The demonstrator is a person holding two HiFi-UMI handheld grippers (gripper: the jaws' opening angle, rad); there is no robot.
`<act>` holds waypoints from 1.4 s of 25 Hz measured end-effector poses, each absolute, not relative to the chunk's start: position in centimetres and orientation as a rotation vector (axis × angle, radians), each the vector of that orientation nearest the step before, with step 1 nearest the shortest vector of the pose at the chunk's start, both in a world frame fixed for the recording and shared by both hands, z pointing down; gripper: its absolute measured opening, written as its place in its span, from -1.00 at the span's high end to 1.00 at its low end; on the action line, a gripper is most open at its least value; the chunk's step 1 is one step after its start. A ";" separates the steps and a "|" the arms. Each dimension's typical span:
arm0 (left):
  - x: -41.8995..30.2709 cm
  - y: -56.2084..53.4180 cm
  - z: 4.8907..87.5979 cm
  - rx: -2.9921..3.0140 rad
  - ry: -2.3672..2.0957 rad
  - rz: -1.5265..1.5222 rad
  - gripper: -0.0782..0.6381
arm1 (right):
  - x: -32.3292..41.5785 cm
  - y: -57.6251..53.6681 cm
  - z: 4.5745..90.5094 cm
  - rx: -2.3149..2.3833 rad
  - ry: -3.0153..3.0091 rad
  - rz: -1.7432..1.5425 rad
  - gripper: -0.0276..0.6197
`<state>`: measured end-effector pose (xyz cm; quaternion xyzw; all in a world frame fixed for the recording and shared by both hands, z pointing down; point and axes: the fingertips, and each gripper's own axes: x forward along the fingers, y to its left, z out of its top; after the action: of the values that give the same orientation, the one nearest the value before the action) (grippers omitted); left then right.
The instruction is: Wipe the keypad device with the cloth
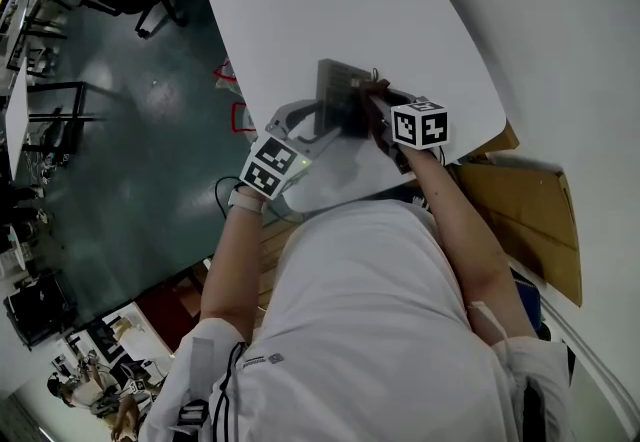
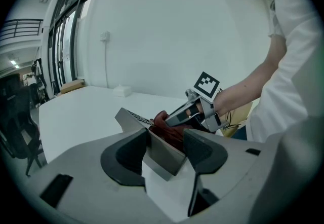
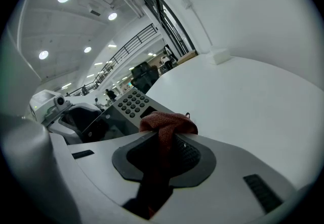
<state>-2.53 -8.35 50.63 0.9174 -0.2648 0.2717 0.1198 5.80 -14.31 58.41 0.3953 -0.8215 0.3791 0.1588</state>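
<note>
Wiping the keypad device [image 3: 129, 104]
Left gripper [image 2: 167, 149] clamps its rigid-looking edge, right gripper [image 3: 162, 142] is pinching the floppy cloth [image 3: 164, 124].

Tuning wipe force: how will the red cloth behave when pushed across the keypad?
Probably floppy: the cloth bunches into a fold where the right gripper pinches it, so it'll likely crumple rather than slide flat. Its weave looks coarse, so it may catch on the keys of the keypad device.
</note>
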 end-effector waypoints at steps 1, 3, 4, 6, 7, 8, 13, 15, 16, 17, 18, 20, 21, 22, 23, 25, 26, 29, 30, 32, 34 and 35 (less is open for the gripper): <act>-2.5 -8.2 50.7 2.680 -0.773 0.796 0.14 | 5.8 -14.2 58.5 1.127 -2.346 1.091 0.66; -2.4 -7.8 50.7 2.679 -0.770 0.801 0.14 | 5.9 -13.7 58.5 1.118 -2.339 1.101 0.66; -2.4 -7.5 50.7 2.679 -0.769 0.803 0.14 | 5.9 -13.4 58.5 1.114 -2.336 1.103 0.66; -2.4 -6.9 50.8 2.680 -0.767 0.808 0.14 | 5.9 -12.8 58.6 1.106 -2.327 1.104 0.66; -2.5 -6.6 50.8 2.680 -0.765 0.810 0.14 | 5.9 -12.4 58.6 1.098 -2.323 1.106 0.66; -2.5 -6.4 50.8 2.680 -0.765 0.810 0.14 | 5.8 -12.1 58.6 1.085 -2.323 1.110 0.66; -2.9 -6.0 50.8 2.663 -0.781 0.767 0.15 | 5.3 -11.7 57.4 1.002 -2.406 1.112 0.66; -2.9 -6.1 50.7 2.661 -0.784 0.764 0.15 | 4.8 -12.3 55.9 1.002 -2.467 1.107 0.66; -2.8 -6.1 50.7 2.660 -0.786 0.764 0.15 | 4.5 -12.7 55.1 1.007 -2.499 1.103 0.66; -2.8 -6.1 50.7 2.659 -0.788 0.762 0.15 | 4.1 -13.1 54.2 1.014 -2.530 1.097 0.66; -2.8 -6.1 50.8 2.658 -0.790 0.758 0.15 | 3.6 -13.6 53.3 1.021 -2.560 1.090 0.66; -2.9 -6.1 50.8 2.657 -0.793 0.754 0.15 | 2.3 -14.6 51.8 1.028 -2.613 1.077 0.66; -3.0 -6.1 50.8 2.657 -0.794 0.754 0.15 | 1.5 -15.2 51.1 1.027 -2.634 1.072 0.66; -3.1 -6.2 50.8 2.657 -0.794 0.753 0.15 | 0.7 -15.7 50.4 1.025 -2.652 1.067 0.66; -3.1 -6.2 50.7 2.656 -0.793 0.753 0.15 | 0.0 -16.2 49.8 1.024 -2.666 1.061 0.66; -3.1 -6.2 50.7 2.656 -0.791 0.753 0.15 | -1.2 -17.1 48.6 1.024 -2.687 1.037 0.66; -3.1 -6.2 50.7 2.656 -0.792 0.753 0.15 | -1.7 -17.4 48.2 1.024 -2.695 1.020 0.66; -3.1 -6.1 50.8 2.659 -0.797 0.747 0.15 | -2.9 -18.2 47.6 1.021 -2.702 0.962 0.66; -3.1 -6.1 50.8 2.659 -0.799 0.745 0.16 | -3.0 -18.3 47.6 1.021 -2.699 0.948 0.66; -3.0 -6.1 50.9 2.659 -0.799 0.742 0.15 | -3.1 -18.3 48.0 1.025 -2.685 0.929 0.66; -3.0 -6.2 50.8 2.660 -0.797 0.740 0.15 | -3.1 -18.3 48.5 1.040 -2.667 0.919 0.66; -3.0 -6.2 50.8 2.661 -0.797 0.738 0.16 | -3.0 -18.4 48.8 1.054 -2.658 0.916 0.66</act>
<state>-3.05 -6.22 50.77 0.9176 -0.2748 0.2544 0.1335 -3.03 -18.35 48.79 0.3501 -0.8831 0.3044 0.0697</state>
